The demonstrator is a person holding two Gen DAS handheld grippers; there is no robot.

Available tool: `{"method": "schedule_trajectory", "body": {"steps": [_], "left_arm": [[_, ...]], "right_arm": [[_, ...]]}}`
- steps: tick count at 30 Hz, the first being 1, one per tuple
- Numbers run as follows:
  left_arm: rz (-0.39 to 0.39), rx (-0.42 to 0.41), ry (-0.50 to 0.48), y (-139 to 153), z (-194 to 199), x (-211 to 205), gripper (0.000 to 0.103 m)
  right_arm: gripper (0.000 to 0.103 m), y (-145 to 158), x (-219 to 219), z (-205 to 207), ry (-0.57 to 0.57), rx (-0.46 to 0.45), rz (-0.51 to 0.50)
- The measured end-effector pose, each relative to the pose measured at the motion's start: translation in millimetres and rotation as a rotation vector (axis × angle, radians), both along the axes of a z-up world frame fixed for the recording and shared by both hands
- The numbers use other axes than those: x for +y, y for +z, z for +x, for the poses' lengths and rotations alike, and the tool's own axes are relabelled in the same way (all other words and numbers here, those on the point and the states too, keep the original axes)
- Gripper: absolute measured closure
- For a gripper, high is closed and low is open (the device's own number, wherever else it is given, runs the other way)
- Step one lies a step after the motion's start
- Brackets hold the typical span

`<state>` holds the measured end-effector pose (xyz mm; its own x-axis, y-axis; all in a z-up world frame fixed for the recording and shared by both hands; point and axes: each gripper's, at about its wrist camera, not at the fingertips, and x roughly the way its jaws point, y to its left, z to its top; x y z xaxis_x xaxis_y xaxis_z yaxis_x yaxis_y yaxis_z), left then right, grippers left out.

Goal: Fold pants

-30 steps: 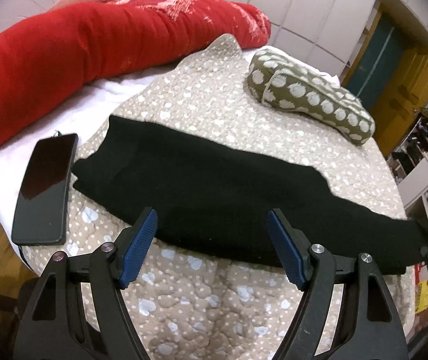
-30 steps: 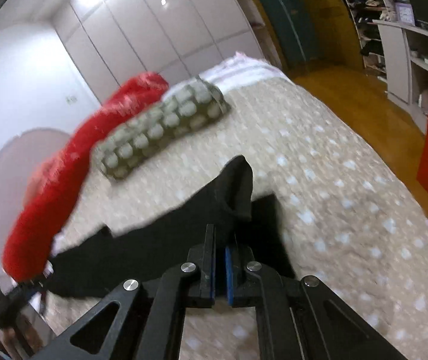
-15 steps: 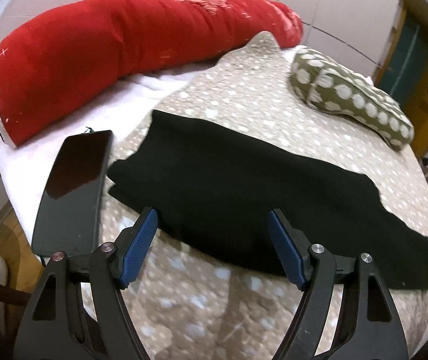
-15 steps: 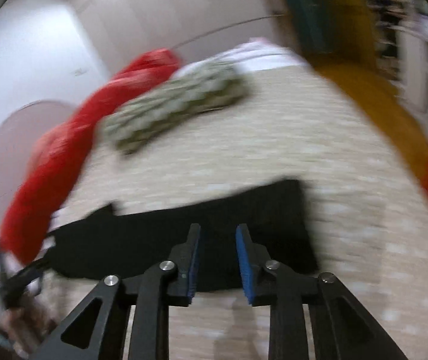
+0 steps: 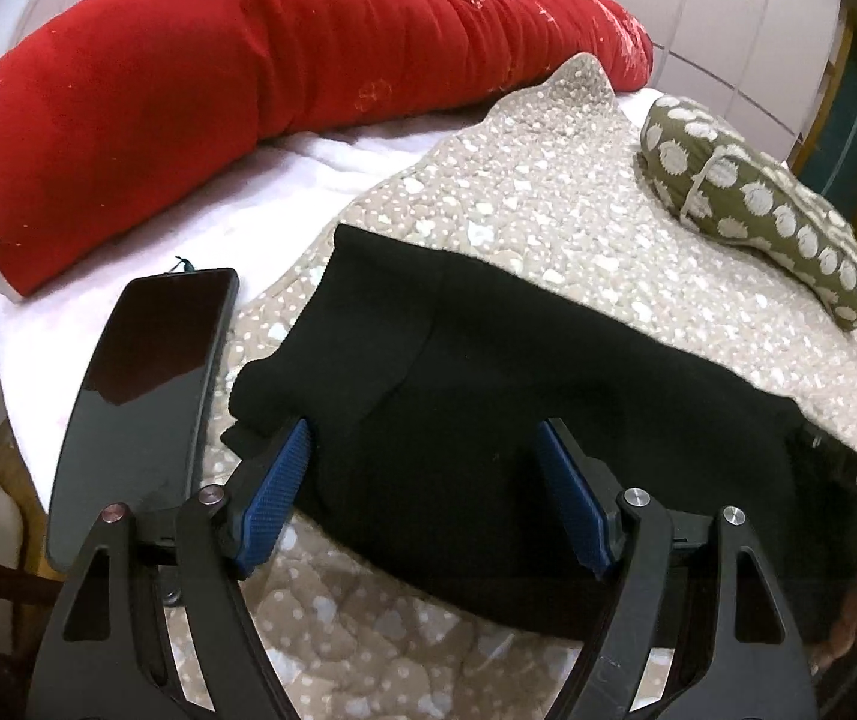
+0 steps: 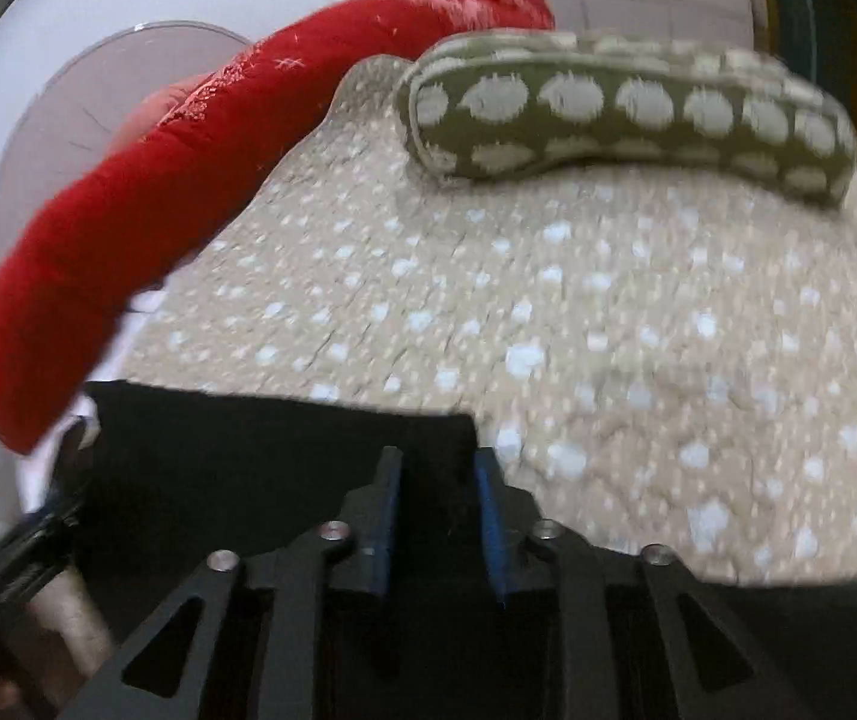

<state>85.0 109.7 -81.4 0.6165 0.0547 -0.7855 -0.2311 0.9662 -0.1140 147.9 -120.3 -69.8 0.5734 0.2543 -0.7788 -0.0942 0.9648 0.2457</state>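
Now, from left to right, a phone (image 5: 146, 384) lies beside the black pants (image 5: 488, 420) on the quilt (image 5: 548, 210), the left gripper (image 5: 422, 474) spread wide over them, the right gripper (image 6: 436, 480) just narrowing, pinching nothing.

Pants (image 5: 548, 420) leg released and folded over, right gripper (image 6: 437, 480) jaws parted
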Motion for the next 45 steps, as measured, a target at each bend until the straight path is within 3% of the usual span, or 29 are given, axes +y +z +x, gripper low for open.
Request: {"method": "schedule_trajectory", "body": {"steps": [3,7,13,18,21,26,35,45], "left_arm": [[0.02,-0.005,-0.007,-5,3,-5,0.019],[0.047,-0.002,-0.009,-3,3,-8,0.019],[0.011,-0.032,-0.003,13,-9,-10,0.02],[0.022,-0.071,-0.014,27,-22,-23,0.02],[0.003,-0.077,-0.058,34,-30,-36,0.019],[0.025,-0.105,-0.114,47,-44,-58,0.02],[0.048,-0.126,-0.202,57,-58,-101,0.02],[0.072,-0.149,-0.305,65,-74,-149,0.02]], "right_arm": [[0.087,-5,5,12,-0.057,-0.043,-0.103],[0.087,0,-1,16,-0.041,-0.027,-0.079],[0.084,37,-19,-50,0.031,-0.058,-0.001],[0.08,25,-24,-102,0.079,-0.029,-0.014],[0.079,4,-31,-111,0.06,0.037,-0.04],[0.077,24,-52,-139,0.018,-0.014,-0.037],[0.077,26,-114,-174,-0.162,-0.02,-0.08],[0.075,32,-135,-191,-0.202,-0.038,-0.04]]}}
